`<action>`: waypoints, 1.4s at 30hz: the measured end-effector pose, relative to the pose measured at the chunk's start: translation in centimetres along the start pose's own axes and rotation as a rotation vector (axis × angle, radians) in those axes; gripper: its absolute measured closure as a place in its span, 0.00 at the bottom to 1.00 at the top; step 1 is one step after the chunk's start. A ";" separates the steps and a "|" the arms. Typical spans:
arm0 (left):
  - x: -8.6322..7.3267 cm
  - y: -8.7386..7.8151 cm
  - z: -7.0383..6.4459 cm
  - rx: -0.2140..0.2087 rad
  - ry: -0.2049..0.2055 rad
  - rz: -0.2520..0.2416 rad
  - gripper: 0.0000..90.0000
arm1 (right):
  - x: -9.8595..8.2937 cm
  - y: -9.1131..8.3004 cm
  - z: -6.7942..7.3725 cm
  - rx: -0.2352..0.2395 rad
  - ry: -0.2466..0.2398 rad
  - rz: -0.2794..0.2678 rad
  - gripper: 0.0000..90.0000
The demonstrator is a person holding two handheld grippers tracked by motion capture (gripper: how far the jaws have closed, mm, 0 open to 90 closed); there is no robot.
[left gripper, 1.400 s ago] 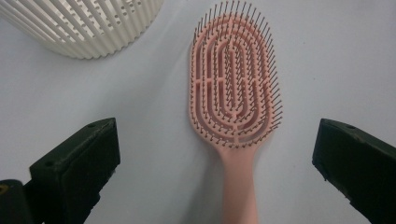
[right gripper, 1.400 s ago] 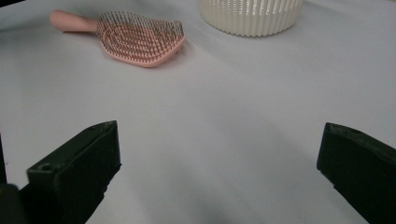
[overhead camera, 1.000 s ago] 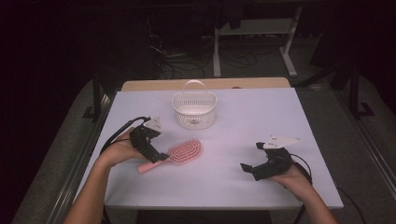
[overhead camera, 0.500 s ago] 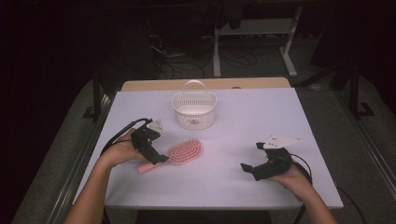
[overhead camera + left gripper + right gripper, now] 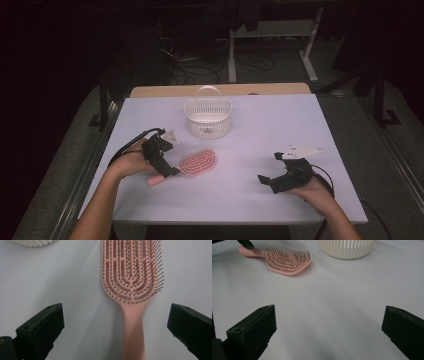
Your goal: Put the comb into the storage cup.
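Note:
A pink hairbrush (image 5: 198,162) lies bristles up on the white table (image 5: 280,125), left of centre. My left gripper (image 5: 164,169) is open and down over its handle. In the left gripper view the pink handle (image 5: 133,332) runs between the two wide-apart jaws of the left gripper (image 5: 116,315), nearer the right one, and neither jaw touches it. My right gripper (image 5: 271,168) rests open at the front right with nothing between its jaws. From the right gripper (image 5: 328,320) the brush (image 5: 287,260) lies farther off to the left.
A white slotted basket (image 5: 207,119) with a hoop handle stands behind the brush at mid-table; its ribbed wall (image 5: 345,248) appears in the right gripper view. A wooden strip (image 5: 220,90) runs along the table's far edge. Dark floor, cables and a desk frame lie beyond.
My left gripper has edged slightly toward the brush handle. The brush, the basket and my right gripper have stayed where they were.

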State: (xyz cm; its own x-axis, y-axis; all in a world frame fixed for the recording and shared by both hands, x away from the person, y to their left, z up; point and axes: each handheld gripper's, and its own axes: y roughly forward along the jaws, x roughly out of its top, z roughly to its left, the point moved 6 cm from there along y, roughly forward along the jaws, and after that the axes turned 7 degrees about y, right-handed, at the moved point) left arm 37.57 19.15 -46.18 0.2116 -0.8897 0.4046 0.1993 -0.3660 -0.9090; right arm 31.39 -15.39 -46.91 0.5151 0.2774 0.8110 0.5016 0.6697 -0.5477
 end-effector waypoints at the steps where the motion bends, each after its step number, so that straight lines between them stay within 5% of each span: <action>1: 0.0 0.1 0.0 0.001 0.004 0.009 0.07 | 0.0 0.0 0.0 0.000 0.000 0.001 0.00; 20: -0.4 1.0 -0.6 -0.041 0.008 0.091 0.16 | 0.0 0.1 0.0 0.002 0.000 0.002 0.00; 42: -0.3 1.7 -0.8 -0.042 0.033 0.157 0.29 | -0.1 0.0 0.0 0.001 0.002 0.002 0.00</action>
State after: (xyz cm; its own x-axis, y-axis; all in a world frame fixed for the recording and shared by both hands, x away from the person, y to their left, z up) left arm 37.04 18.55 -47.88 0.2051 -0.9452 0.2540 0.1263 -0.2318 -0.9645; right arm 31.35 -15.40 -47.01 0.5173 0.2771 0.8097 0.4997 0.6702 -0.5487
